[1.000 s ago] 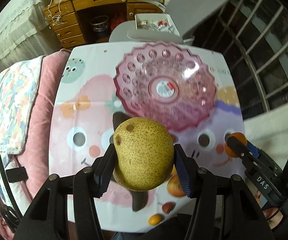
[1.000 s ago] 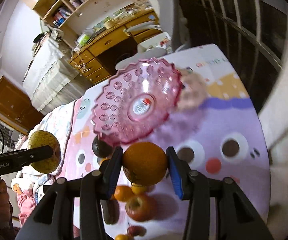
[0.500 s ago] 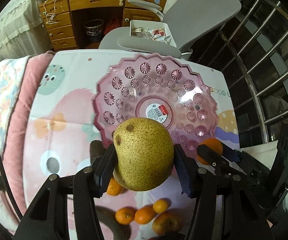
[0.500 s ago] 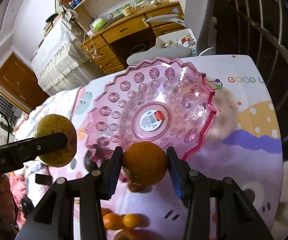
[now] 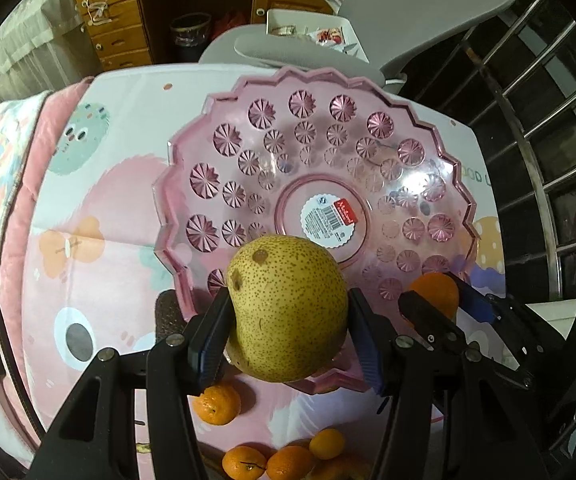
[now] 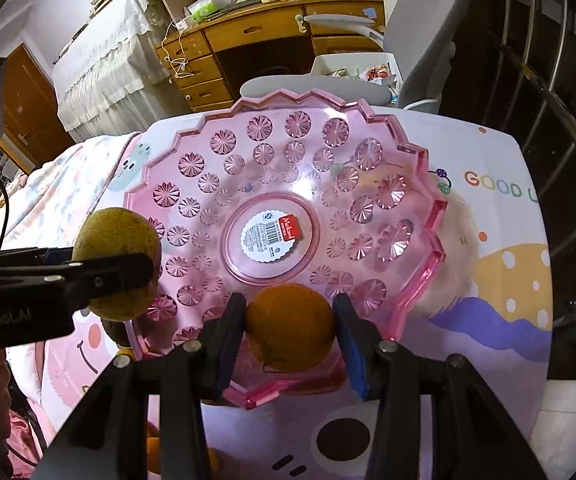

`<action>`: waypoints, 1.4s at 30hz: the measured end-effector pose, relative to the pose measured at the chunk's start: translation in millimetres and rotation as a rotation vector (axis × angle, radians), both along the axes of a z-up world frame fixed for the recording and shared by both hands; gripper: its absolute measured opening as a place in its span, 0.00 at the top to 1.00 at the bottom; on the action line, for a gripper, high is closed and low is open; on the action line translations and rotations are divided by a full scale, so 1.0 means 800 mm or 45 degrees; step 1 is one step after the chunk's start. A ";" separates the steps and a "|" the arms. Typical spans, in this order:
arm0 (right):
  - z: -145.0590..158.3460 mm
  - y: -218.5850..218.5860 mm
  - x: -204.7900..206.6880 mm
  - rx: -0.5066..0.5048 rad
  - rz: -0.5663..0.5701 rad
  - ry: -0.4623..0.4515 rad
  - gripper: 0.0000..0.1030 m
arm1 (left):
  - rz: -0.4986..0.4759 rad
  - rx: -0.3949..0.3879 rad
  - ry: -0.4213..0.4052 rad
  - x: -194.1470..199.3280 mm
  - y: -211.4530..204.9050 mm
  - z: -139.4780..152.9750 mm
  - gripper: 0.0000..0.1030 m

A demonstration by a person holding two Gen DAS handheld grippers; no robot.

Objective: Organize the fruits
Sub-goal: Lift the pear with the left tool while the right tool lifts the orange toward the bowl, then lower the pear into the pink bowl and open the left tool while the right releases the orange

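Note:
A pink plastic fruit plate [image 5: 440, 148] [image 6: 408, 160] with a barcode sticker lies empty on the cartoon tablecloth. My left gripper [image 5: 288, 320] is shut on a speckled yellow pear [image 5: 288, 304] and holds it over the plate's near rim; the pear also shows in the right wrist view [image 6: 117, 240]. My right gripper [image 6: 290, 330] is shut on an orange [image 6: 290, 328] over the plate's near edge; it shows in the left wrist view [image 5: 434, 294] at the right.
Several small oranges [image 5: 215, 402] lie on the cloth in front of the plate, with a dark fruit [image 5: 167, 316] at its left rim. A grey chair [image 5: 368, 20] and wooden desk [image 6: 247, 28] stand behind the table. A metal railing [image 5: 536, 120] runs along the right.
Both grippers have moved forward with their fruit, from short of the plate to over its near rim. The plate looms larger in both views.

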State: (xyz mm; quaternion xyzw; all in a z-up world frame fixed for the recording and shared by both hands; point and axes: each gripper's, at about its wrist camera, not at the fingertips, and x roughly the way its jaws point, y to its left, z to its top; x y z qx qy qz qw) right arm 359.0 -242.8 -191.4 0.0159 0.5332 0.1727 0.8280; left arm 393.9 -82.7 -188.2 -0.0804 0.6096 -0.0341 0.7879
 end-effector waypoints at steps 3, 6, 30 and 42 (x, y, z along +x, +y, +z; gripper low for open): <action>-0.003 -0.001 0.002 0.003 -0.004 0.011 0.56 | 0.014 0.000 0.036 0.002 0.001 -0.009 0.46; -0.003 0.000 0.002 -0.003 -0.005 0.011 0.56 | 0.017 -0.006 0.033 0.004 0.003 -0.011 0.46; 0.036 -0.001 -0.024 0.071 -0.050 -0.025 0.44 | 0.049 -0.035 -0.080 -0.045 0.035 0.040 0.46; 0.056 -0.016 -0.065 0.159 -0.153 0.019 0.44 | 0.090 -0.039 -0.111 -0.134 0.073 0.057 0.46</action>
